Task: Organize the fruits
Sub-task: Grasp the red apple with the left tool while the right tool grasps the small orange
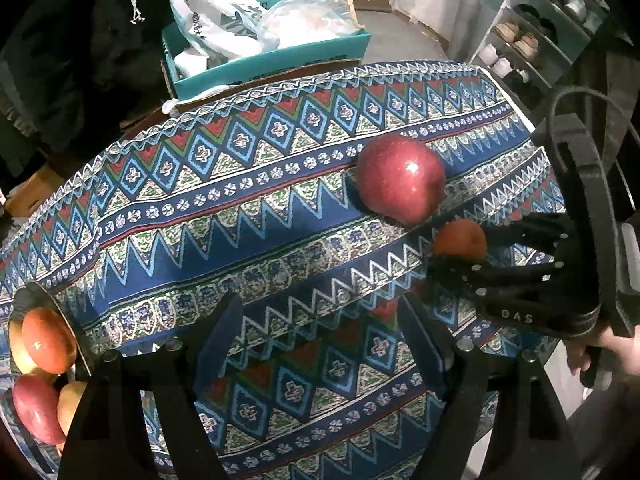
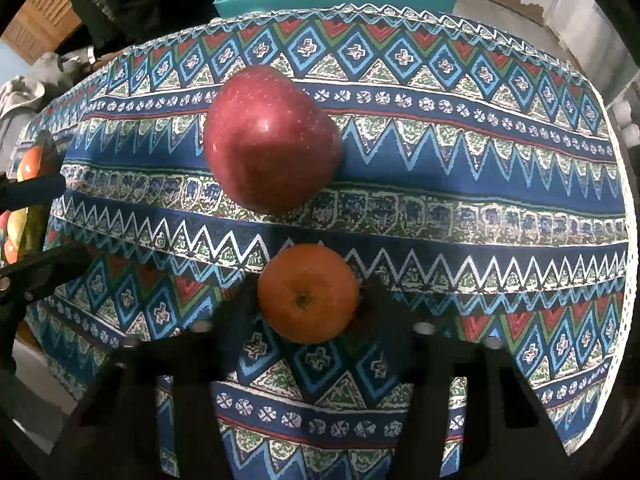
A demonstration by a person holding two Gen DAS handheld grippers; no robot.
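Right gripper (image 2: 308, 300): jaws clamped on orange (image 2: 308, 298), beside red apple (image 2: 272, 140). Left gripper (image 1: 320, 320): jaws apart, empty, over patterned tablecloth (image 1: 240, 216).

surface: patterned blue cloth (image 1: 280, 208) | behind: teal box (image 1: 280, 60) of bags | right: grey shelf (image 1: 532, 40) with shoes | wall: pale, peeling

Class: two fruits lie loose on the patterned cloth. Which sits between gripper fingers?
The orange, clamped by the right gripper; the red apple lies free beyond.
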